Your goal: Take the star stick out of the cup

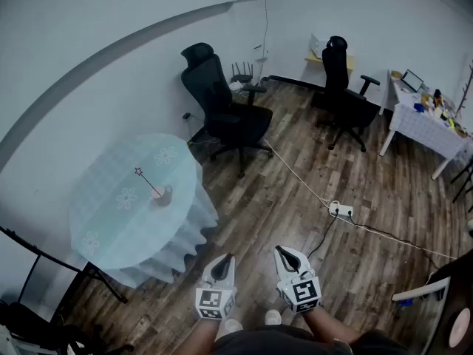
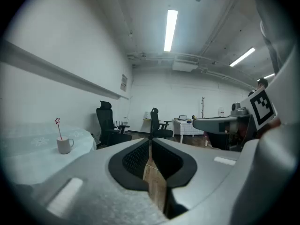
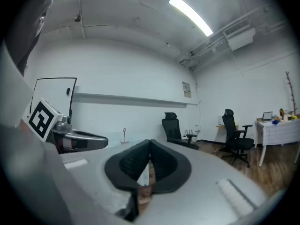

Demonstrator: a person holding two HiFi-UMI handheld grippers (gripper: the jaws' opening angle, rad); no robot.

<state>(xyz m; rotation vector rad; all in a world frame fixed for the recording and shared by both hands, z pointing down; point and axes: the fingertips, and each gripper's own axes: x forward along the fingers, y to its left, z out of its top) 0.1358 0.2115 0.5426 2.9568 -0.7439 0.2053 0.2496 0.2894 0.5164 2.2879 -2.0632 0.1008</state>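
Both jaw pairs closed together, empty — left gripper (image 1: 226,259), right gripper (image 1: 281,251) — star stick (image 1: 146,181) leaning in mug (image 1: 164,195), near round table's (image 1: 103,228) right edge.

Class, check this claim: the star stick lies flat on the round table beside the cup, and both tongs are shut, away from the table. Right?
No. The star stick stands leaning in the cup, not flat beside it, as the head view shows. The cup is on the round table, and the left tongs and right tongs are shut, away from it.
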